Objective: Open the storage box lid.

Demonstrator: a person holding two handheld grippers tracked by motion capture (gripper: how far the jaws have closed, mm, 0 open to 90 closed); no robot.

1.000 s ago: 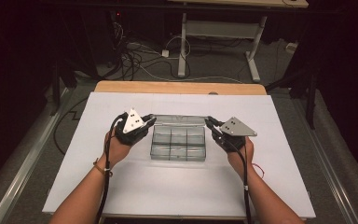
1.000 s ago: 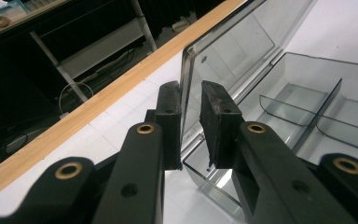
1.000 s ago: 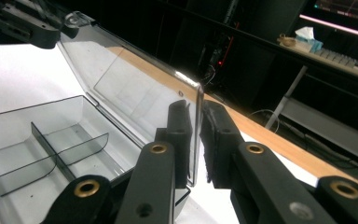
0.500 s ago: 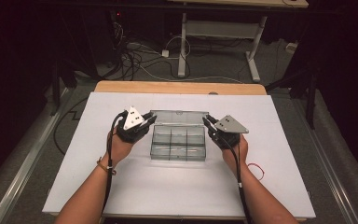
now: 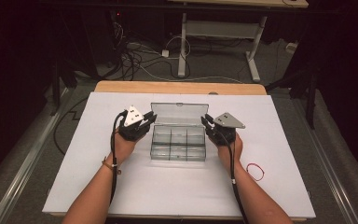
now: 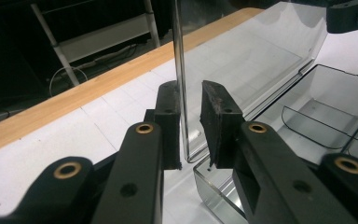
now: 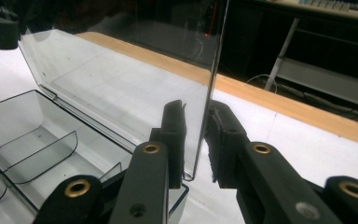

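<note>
While clear compartment box [image 5: 178, 142] sits mid-table, nearer far edge, left hand-held gripper [image 6: 189, 122] and right hand-held gripper [image 7: 200, 140] straddle upright lid's [image 5: 179, 113] side edges, jaws narrow, right's just opening; apparently steadying lid open.

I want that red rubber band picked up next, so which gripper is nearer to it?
Right. The right gripper sits at the clear box's right end, up-left of the red rubber band; the left gripper is beyond the box.
</note>
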